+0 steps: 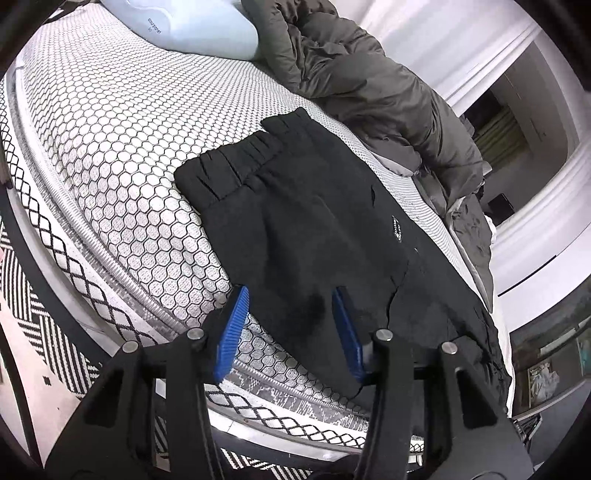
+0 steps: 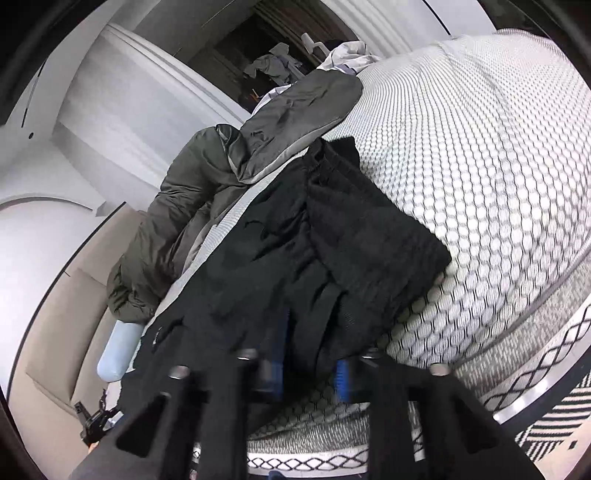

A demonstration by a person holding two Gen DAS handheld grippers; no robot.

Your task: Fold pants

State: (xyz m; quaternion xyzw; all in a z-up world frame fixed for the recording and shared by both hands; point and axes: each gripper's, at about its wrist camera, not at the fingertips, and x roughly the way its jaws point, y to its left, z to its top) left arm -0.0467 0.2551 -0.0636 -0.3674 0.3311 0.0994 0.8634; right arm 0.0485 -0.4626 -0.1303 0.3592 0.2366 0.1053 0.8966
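Note:
Black pants (image 1: 317, 221) lie on a mattress with a hexagon pattern (image 1: 122, 147), waistband toward the pillow end. My left gripper (image 1: 290, 299) is open, its blue fingers (image 1: 236, 314) straddling the near edge of the pants over the mattress edge. In the right wrist view the pants (image 2: 332, 240) lie bunched, one part folded over another. My right gripper (image 2: 310, 354) is low against the fabric; its blue fingers (image 2: 341, 380) are mostly hidden by cloth and blurred, with some gap between them.
A dark green puffy jacket (image 1: 369, 85) lies along the far side of the bed, seen also in the right wrist view (image 2: 177, 221). A pale blue pillow (image 1: 184, 26) sits at the head. A black-and-white patterned rug (image 1: 33, 295) covers the floor.

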